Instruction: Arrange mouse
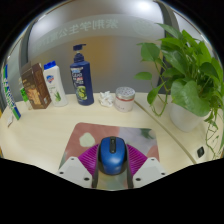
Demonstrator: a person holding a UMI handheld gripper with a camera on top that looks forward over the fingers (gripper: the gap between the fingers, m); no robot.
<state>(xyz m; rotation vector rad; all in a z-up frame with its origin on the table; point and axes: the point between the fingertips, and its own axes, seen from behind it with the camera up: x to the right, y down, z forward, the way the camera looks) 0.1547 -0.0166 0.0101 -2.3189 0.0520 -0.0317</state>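
A blue computer mouse [112,153] sits between my two fingers, and the magenta pads press on both of its sides. My gripper [112,158] is shut on it. The mouse is over the near edge of a pinkish-grey mouse mat [112,133] that lies on the pale table [45,135] just ahead of the fingers. I cannot tell whether the mouse rests on the mat or hangs just above it.
Beyond the mat, along the wall, stand a brown box [36,88], a white bottle [55,82], a blue pump bottle [81,75] and a small white jar [124,98]. A leafy plant [185,70] in a white pot [186,116] stands at the right.
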